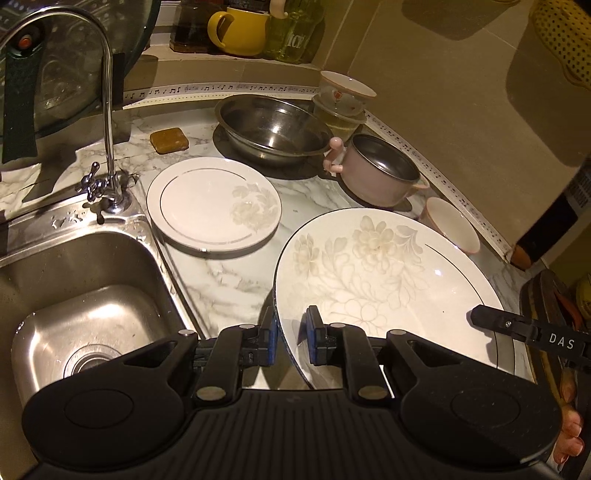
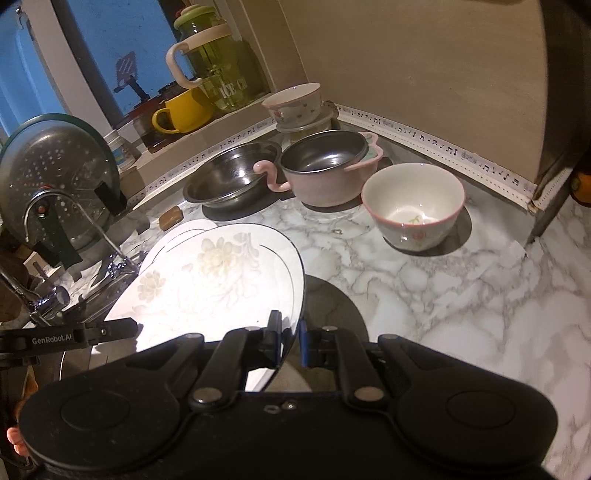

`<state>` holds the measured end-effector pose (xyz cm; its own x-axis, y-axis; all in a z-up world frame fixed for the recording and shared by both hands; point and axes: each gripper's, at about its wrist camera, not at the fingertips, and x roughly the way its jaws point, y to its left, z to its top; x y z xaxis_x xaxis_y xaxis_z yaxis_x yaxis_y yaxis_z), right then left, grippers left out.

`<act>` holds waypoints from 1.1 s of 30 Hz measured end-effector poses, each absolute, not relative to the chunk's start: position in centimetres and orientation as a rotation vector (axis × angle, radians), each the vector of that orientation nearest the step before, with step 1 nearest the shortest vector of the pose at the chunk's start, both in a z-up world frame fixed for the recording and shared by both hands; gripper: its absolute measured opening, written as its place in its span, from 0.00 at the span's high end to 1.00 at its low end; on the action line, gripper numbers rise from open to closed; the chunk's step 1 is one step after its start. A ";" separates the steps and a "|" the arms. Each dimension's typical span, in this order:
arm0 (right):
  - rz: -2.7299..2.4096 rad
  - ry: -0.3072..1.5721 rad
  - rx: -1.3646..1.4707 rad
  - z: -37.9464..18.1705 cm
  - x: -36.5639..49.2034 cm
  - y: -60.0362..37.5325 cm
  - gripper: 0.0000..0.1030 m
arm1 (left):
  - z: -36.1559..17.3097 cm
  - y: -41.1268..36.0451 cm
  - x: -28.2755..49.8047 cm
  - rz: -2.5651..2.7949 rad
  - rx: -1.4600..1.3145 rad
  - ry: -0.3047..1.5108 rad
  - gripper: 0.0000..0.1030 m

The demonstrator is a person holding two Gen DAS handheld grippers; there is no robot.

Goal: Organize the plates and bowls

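Note:
A large white plate with a pale flower print (image 1: 376, 280) is held over the marble counter. My left gripper (image 1: 291, 341) is shut on its left rim and my right gripper (image 2: 290, 341) is shut on its right rim; the plate (image 2: 207, 280) shows tilted in the right wrist view. A smaller white flower plate (image 1: 212, 203) lies flat on the counter beside the sink. A pink-rimmed white bowl (image 2: 413, 206) stands on the counter to the right. A steel bowl (image 1: 273, 127) and a pink pot (image 1: 380, 170) stand behind.
The steel sink (image 1: 81, 295) and tap (image 1: 107, 122) are at the left. Stacked small bowls (image 1: 341, 103) stand in the back corner. A yellow mug (image 1: 240, 31) and a glass jar (image 2: 218, 66) sit on the ledge. A brown sponge (image 1: 168, 140) lies near the tap.

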<state>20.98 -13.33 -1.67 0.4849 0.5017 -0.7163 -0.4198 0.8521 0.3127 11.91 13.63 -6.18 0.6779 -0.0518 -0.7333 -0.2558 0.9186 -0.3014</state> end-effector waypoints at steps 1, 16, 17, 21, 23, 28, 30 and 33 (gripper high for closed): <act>0.562 0.903 0.103 -1.6 20.6 -13.5 0.90 | -6.2 13.5 11.5 0.115 -0.398 0.821 0.86; 0.531 0.903 0.135 -2.0 14.6 -15.6 0.90 | -7.1 11.7 6.7 0.078 -0.377 0.818 0.86; 0.530 0.906 0.136 -2.1 14.4 -15.6 0.90 | -7.2 11.6 6.5 0.075 -0.372 0.819 0.86; 0.521 0.912 0.145 -2.4 13.6 -15.9 0.90 | -7.3 11.3 5.8 0.068 -0.360 0.820 0.86; 0.518 0.912 0.149 -2.4 13.2 -16.0 0.91 | -7.5 11.3 5.6 0.064 -0.363 0.822 0.86; 0.509 0.921 0.164 -2.7 12.6 -16.4 0.91 | -7.7 11.0 5.1 0.054 -0.352 0.830 0.86; 0.506 0.925 0.166 -2.9 12.3 -16.6 0.91 | -7.9 10.8 4.9 0.051 -0.344 0.832 0.86; 0.500 0.935 0.174 -3.2 12.2 -16.8 0.91 | -8.2 10.7 4.9 0.051 -0.342 0.840 0.86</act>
<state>12.19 -16.76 -3.23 0.4898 0.4829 -0.7259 -0.3349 0.8729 0.3548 4.89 10.71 -8.21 0.6695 -0.0901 -0.7373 -0.1781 0.9442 -0.2771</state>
